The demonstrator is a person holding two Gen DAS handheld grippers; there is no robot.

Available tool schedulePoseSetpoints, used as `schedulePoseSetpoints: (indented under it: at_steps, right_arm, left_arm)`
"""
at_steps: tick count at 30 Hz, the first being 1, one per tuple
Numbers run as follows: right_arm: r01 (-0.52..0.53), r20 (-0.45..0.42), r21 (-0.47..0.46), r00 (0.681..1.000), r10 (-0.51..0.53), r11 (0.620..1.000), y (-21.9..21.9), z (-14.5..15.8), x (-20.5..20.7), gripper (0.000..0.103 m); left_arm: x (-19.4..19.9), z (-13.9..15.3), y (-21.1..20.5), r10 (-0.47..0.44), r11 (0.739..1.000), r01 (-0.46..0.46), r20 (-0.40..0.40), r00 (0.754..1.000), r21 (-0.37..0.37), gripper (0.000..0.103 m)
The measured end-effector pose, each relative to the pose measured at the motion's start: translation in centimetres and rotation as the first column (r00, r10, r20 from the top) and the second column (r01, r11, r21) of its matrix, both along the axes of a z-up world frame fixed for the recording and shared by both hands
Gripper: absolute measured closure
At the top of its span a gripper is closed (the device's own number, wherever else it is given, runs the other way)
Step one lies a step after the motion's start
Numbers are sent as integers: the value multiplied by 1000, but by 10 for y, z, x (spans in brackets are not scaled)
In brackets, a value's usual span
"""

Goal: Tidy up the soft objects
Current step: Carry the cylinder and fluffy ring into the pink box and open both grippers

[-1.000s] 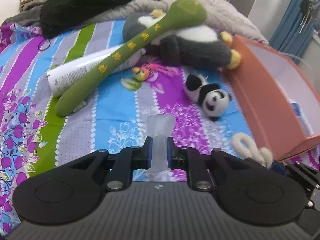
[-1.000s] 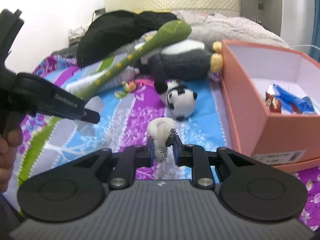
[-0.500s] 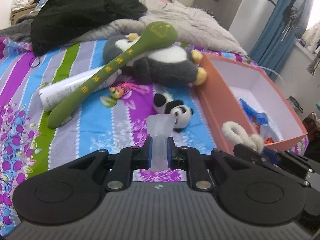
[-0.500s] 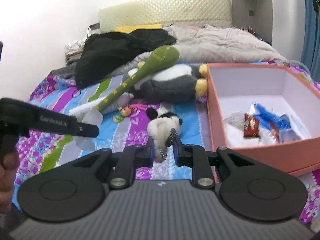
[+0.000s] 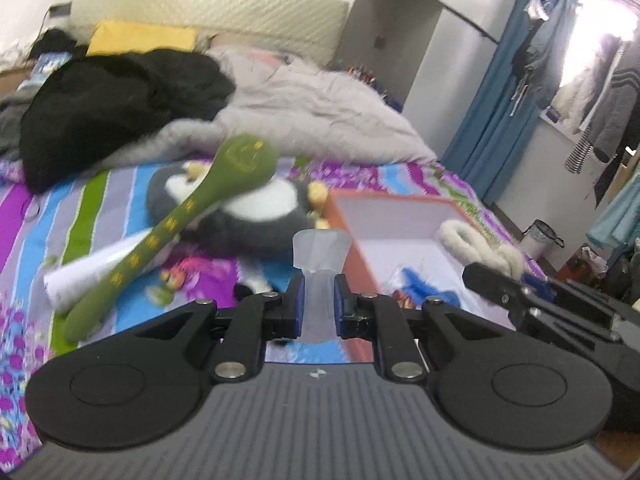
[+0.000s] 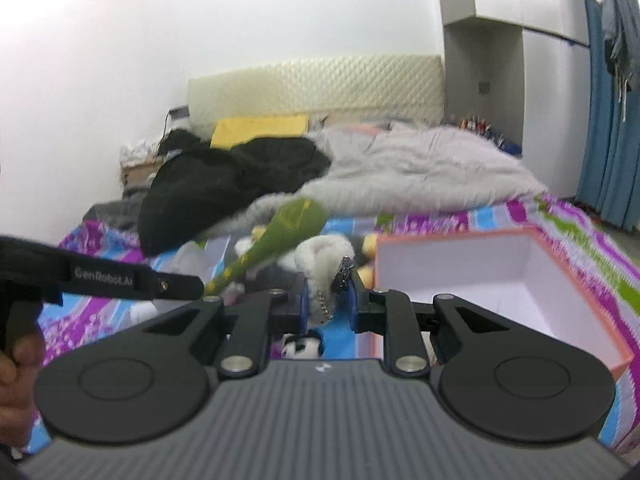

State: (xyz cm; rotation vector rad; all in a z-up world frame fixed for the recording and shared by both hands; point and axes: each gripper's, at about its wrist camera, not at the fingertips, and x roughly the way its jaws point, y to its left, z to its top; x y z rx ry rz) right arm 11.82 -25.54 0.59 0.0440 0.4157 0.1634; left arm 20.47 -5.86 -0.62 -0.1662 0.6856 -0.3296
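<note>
My left gripper [image 5: 318, 300] is shut on a frosted translucent soft piece [image 5: 322, 248], held up above the striped bedsheet [image 5: 36, 216]. My right gripper [image 6: 326, 300] is shut on a white fluffy plush loop [image 6: 320, 256] with a dark chain charm. In the left wrist view that loop [image 5: 476, 244] hangs over the open orange box [image 5: 400, 199]. The box [image 6: 452, 236] is white inside and holds blue wrappers [image 5: 420, 284]. A long green plush stick [image 5: 180, 220] lies across a grey and white penguin plush [image 5: 260, 216]. A small panda plush [image 6: 304, 348] peeks out under my right gripper.
A white tube [image 5: 80, 272] lies under the green stick. Black clothing [image 5: 120, 96] and a grey blanket [image 5: 312, 112] are heaped at the head of the bed. A blue curtain [image 5: 492, 120] and hanging clothes stand to the right. A hand [image 6: 16, 364] holds the left gripper's handle.
Both grippers have risen from the bedsheet with their objects still clamped. The right gripper's fluffy loop now sits over the orange box, and more of the room shows.
</note>
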Motion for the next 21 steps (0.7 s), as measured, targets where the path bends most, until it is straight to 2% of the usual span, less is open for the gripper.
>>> schedulePoseSetpoints:
  at_steps: [3,7,12,16,21]
  right_arm:
    - [38,44,1,998,-38,999,-11,17,4,81]
    - [81,56,2,995,-81,997,-30,28,15,81]
    - [144,-43,34,989,-142,989,-64,21,35,81]
    - [193,-143,19,972,-188,981,-90,1,52,81]
    - [251,-245,4,939,-242,968,-121,-29,67,80]
  left_arm:
    - [9,12,-15,-26,1000,26,12,1000,-2,85]
    - [22,17,-42,-72,997,72,5,997,10,85]
    - [42,6,-80,-141,990,141,-59,988,-2,85]
    - [63,-15,-111,-186,982,188,-135,973,2,85]
    - [81,-39,-147,-203,974,216,-161,966,68,85]
